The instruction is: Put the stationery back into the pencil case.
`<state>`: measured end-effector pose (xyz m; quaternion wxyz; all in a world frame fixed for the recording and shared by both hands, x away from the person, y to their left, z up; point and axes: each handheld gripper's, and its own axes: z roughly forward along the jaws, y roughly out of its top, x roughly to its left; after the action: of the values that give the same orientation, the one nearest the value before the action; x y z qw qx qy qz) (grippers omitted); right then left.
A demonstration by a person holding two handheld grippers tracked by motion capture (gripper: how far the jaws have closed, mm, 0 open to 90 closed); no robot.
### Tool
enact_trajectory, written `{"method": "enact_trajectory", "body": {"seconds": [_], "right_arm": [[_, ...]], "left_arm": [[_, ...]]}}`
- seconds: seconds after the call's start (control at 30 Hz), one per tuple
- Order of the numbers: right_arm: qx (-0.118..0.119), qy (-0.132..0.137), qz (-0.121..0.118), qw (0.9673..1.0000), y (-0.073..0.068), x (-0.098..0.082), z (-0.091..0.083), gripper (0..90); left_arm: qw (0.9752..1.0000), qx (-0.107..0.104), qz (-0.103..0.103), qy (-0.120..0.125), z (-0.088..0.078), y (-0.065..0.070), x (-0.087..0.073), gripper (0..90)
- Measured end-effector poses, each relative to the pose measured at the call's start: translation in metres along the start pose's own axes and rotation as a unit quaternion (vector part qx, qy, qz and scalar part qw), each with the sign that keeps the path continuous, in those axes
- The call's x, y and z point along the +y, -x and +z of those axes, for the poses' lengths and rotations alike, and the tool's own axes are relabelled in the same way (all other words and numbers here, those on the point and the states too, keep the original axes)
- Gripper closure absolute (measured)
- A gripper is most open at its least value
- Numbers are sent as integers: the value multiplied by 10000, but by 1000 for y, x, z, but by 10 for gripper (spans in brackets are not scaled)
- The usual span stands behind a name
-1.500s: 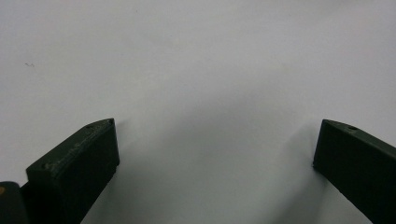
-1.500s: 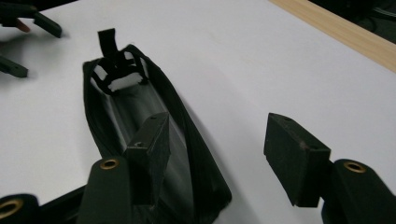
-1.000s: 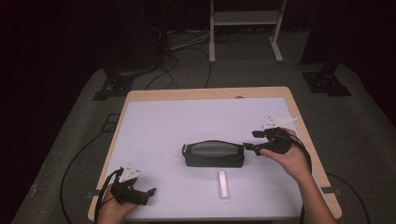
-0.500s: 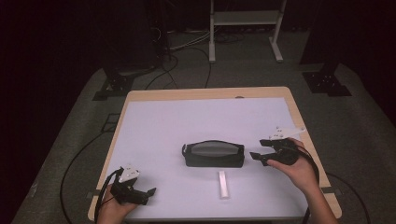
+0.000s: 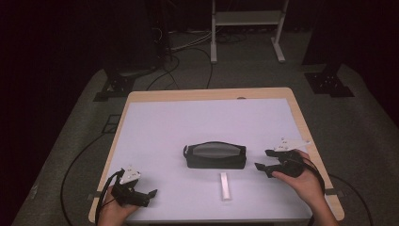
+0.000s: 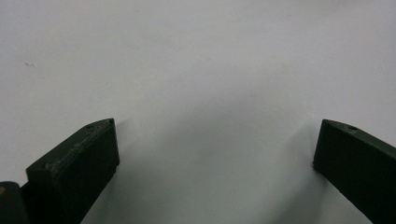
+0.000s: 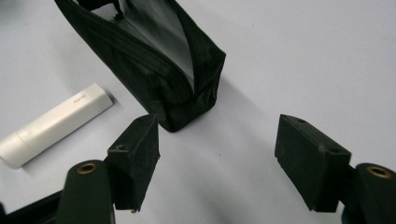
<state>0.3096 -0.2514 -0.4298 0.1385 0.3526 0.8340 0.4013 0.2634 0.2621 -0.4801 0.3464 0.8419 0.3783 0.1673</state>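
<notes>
A: What lies on the wooden-edged table with the white top (image 5: 155,127)?

B: One black fabric zip pouch (image 5: 215,156), long and boxy, near the middle, its zipper apart along the top and a grey lining showing inside. Just in front of it, apart from it, lies one small white plastic stick with a cap (image 5: 225,186).

A: And the grippers?

B: Two. The left gripper (image 5: 151,192) sits at the near left corner, jaws spread wide over bare white surface, holding nothing. The right gripper (image 5: 263,160) is just right of the pouch's end, jaws also wide apart and empty.
</notes>
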Motion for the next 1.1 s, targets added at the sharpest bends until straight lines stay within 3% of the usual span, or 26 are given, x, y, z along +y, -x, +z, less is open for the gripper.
{"method": "enact_trajectory", "body": {"seconds": [0.23,0.7,1.1], "right_arm": [[18,-13,148,9999,-9,-5,-2,281],[299,-26,32,9995,-38,-11,8,293],[525,33,-117,9985,-63,-3,16,304]], "left_arm": [[10000,-1,-1,-2,0,0,0,0],[10000,1,1,-2,0,0,0,0],[10000,1,3,-2,0,0,0,0]]}}
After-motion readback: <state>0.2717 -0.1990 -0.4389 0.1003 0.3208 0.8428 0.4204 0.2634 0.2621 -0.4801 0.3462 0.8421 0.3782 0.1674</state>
